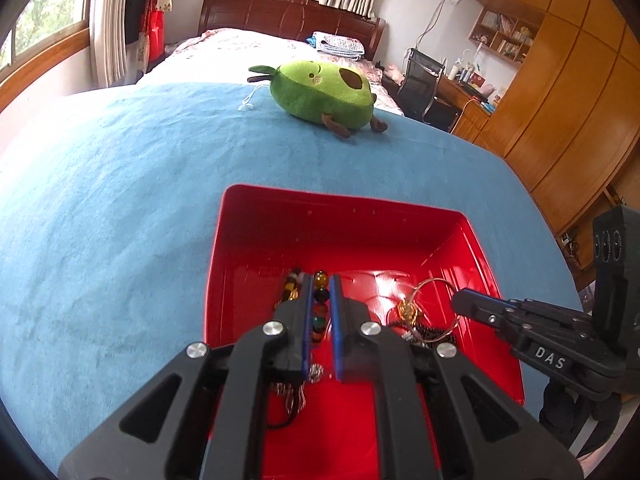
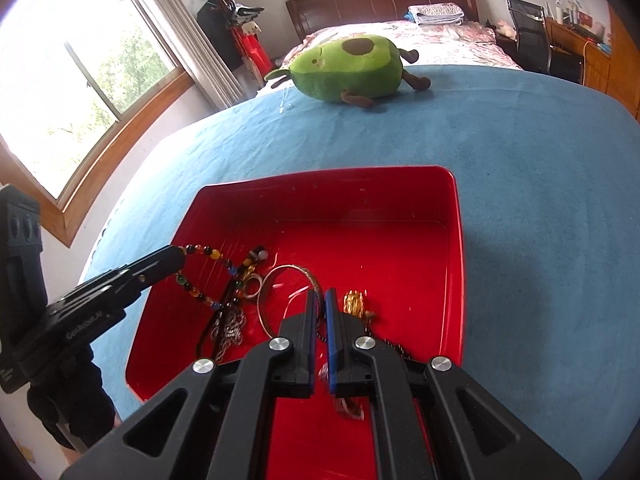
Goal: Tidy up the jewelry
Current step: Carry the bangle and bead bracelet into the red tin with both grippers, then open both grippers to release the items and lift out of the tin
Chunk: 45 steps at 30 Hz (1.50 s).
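A red tray (image 1: 344,216) (image 2: 456,240) sits on the blue cloth and holds a tangle of jewelry. My left gripper (image 1: 321,284) (image 2: 180,258) is shut on a multicoloured bead bracelet (image 1: 320,300) (image 2: 208,256) and holds it just above the tray floor. My right gripper (image 2: 319,298) (image 1: 460,300) is shut on a thin wire bangle (image 2: 280,276) (image 1: 436,284) beside a gold charm (image 2: 354,302) (image 1: 406,310). A silver ring (image 2: 253,282) and a dark chain (image 2: 230,324) lie between them.
A green avocado plush (image 1: 324,94) (image 2: 348,66) lies at the far side of the blue cloth (image 1: 120,200). Beyond it are a bed, a window on the left and wooden wardrobes (image 1: 560,80) on the right.
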Each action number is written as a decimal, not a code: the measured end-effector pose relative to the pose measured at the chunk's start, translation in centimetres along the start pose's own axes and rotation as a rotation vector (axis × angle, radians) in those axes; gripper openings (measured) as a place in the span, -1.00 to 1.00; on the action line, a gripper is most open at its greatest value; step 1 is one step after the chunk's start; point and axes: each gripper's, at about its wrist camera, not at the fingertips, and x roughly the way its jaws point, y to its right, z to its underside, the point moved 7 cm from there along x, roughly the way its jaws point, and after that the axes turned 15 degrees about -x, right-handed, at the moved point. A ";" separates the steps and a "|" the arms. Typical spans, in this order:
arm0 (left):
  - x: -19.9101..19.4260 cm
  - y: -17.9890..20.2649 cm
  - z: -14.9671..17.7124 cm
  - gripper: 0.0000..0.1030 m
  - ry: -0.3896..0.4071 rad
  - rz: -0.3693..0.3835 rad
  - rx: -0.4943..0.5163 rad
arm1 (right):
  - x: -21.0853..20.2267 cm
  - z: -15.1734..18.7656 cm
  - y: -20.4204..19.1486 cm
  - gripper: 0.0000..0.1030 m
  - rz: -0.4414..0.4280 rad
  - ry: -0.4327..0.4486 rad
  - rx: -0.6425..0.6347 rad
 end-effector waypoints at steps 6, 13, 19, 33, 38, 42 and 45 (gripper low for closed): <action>2.0 0.1 -0.5 -0.88 -0.027 -0.014 -0.004 | 2.1 -0.4 1.0 -0.93 0.028 -0.037 0.024; 3.4 -0.2 -0.4 -0.85 -0.063 -0.037 -0.010 | 3.3 -0.2 2.0 -0.85 0.044 -0.074 0.045; 3.1 -0.4 -0.3 -0.41 -0.054 -0.056 -0.011 | 2.4 -0.2 1.8 -0.78 0.068 -0.054 0.029; -2.5 0.4 0.5 0.07 0.043 -0.055 0.002 | -2.9 1.0 -0.1 -0.44 0.140 0.028 -0.007; -5.0 0.4 2.3 0.38 0.082 -0.075 0.010 | -5.5 3.0 -1.1 -0.03 0.189 0.051 -0.034; -7.4 0.2 4.7 0.54 0.111 -0.097 0.029 | -7.3 4.8 -2.0 0.15 0.204 0.061 -0.056; -9.1 0.0 6.5 0.63 0.135 -0.105 0.046 | -8.9 6.0 -2.9 0.23 0.212 0.076 -0.072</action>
